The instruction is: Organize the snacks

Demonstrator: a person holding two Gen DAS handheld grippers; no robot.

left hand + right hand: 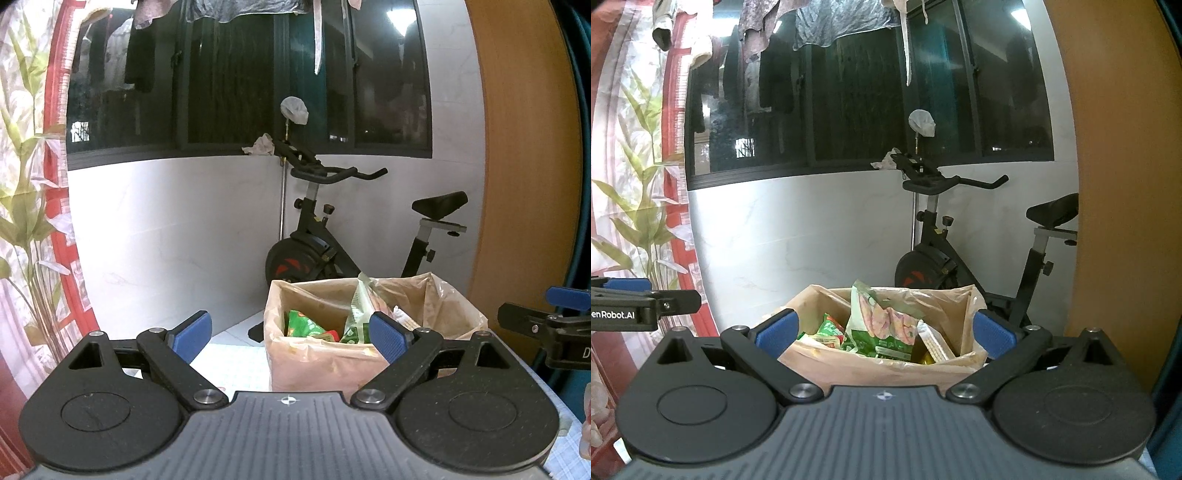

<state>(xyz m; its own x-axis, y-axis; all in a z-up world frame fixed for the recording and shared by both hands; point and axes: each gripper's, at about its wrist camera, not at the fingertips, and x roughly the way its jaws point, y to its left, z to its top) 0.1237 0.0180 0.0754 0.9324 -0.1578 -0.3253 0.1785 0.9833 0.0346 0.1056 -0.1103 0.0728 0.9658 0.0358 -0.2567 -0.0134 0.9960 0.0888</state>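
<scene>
A cardboard box lined with a thin plastic bag [317, 365] [886, 365] stands on the table and holds several snack packs. A tall green and pink snack bag [882, 321] [360, 314] stands upright in it, with a green and red pack [827, 328] [303, 325] to its left and a white pack [934, 343] to its right. My left gripper [290, 338] is open and empty, in front of the box's left half. My right gripper [884, 334] is open and empty, its fingers either side of the box front. Each gripper shows at the edge of the other's view.
A black exercise bike [325, 236] [960, 251] stands behind the box by a white wall under dark windows. A wooden panel [524, 147] rises on the right. A red and floral curtain [29, 184] hangs on the left. The table has a pale patterned cloth [236, 369].
</scene>
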